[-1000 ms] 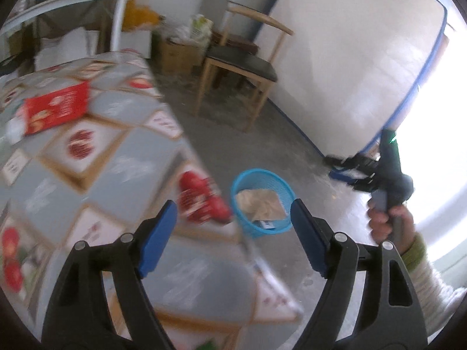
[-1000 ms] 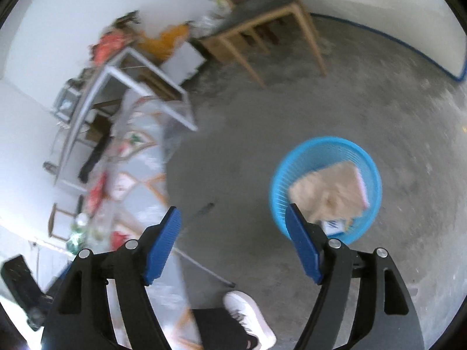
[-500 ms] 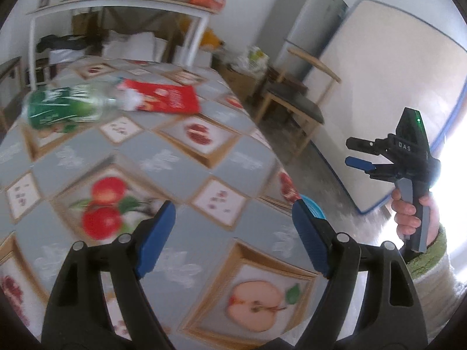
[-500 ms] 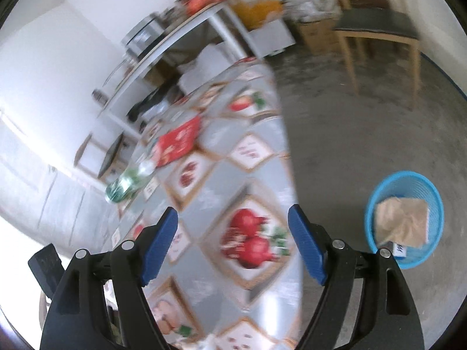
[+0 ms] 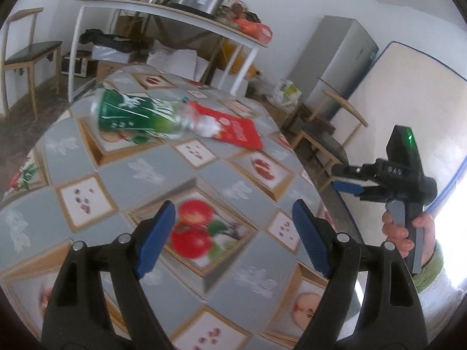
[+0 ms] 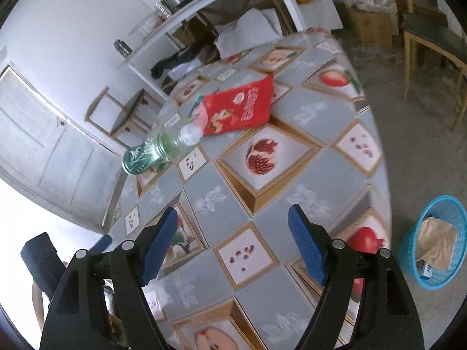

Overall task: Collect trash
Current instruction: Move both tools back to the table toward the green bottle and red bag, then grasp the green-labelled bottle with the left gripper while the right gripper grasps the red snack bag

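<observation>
left wrist view looks across a table [image 5: 181,172] covered in a grey cloth printed with fruit pictures. the left gripper [image 5: 233,234] hangs above the near part of the table with its blue-padded jaws spread wide and nothing between them. toward the far end of the table a plastic bottle [image 5: 140,115] with a green label lies on its side, its capped neck resting against a flat red snack packet [image 5: 236,129] that lies just beyond it. off the table's right edge, a hand [image 5: 408,233] with a green cuff holds the right gripper [image 5: 347,179], seen here side-on, its jaws parted and empty.

right wrist view shows the same table from its own side: the right gripper [image 6: 233,239] is above the cloth, fingers wide apart, gripping nothing. the bottle [image 6: 159,148] and the red packet [image 6: 242,105] lie touching, well ahead of the fingertips. on the concrete floor at the right, beside the table, stands a blue mesh basket [image 6: 408,250] that already holds crumpled brown paper [image 6: 435,237] and a small white-and-blue piece. a wooden chair [image 6: 432,38] stands farther back on the floor.
</observation>
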Demonstrator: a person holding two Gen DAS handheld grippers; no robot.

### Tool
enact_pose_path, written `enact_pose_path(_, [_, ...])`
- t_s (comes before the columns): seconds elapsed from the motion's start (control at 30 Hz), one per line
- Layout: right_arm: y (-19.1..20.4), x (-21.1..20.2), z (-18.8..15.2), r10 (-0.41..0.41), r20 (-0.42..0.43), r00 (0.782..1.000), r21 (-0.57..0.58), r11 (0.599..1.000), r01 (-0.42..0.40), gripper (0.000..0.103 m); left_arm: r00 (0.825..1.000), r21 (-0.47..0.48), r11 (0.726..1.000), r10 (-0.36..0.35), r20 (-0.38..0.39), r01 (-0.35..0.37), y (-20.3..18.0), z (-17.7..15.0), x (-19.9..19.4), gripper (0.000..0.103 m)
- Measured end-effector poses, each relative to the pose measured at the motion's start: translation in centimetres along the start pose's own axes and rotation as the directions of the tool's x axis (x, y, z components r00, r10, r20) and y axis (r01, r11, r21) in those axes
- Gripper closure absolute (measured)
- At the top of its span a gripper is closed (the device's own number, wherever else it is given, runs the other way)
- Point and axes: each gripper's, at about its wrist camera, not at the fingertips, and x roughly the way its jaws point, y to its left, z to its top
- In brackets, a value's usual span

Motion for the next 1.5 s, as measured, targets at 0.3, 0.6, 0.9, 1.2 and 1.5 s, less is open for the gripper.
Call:
enact_pose_path(0.3, [-2.4,3.7,4.1,-0.012,0.008,1.000,0.140,0.990,0.011,0.027,0.999,-0.034,0.999,0.028,0.025,-0.028,3.7,1.6,0.5,0.025])
enact_pose_path(0.6, [-8.6,7.8,8.8,0.069,0.031,0.997,0.395,0.916,-0.076,0.032,0.999,-0.027,0.999,0.045,0.015,-0.045,4.5,2.8,2.5,0.025])
enact_pose_path(0.9, [-8.8,14.0,11.2,0.174,-0.042,0.984,0.449,0.883,-0.137,0.051,0.998,-0.024,0.998,0.057,-0.018,-0.058,4.7,2.8,4.4,0.025])
enact_pose_path(1.2, [-8.2,17.2,12.8,0.209,-0.074,0.975,0.470,0.870,-0.151,0.083,0.997,-0.010,0.997,0.076,-0.006,-0.076,4.9,3.6,4.9,0.025])
enact_pose_path(1.5, [-8.1,17.5,12.9,0.167,-0.091,0.982,0.456,0.883,-0.108,0.099,0.986,0.086,0.983,0.156,0.065,-0.161,5.6,11.6,6.3,0.025])
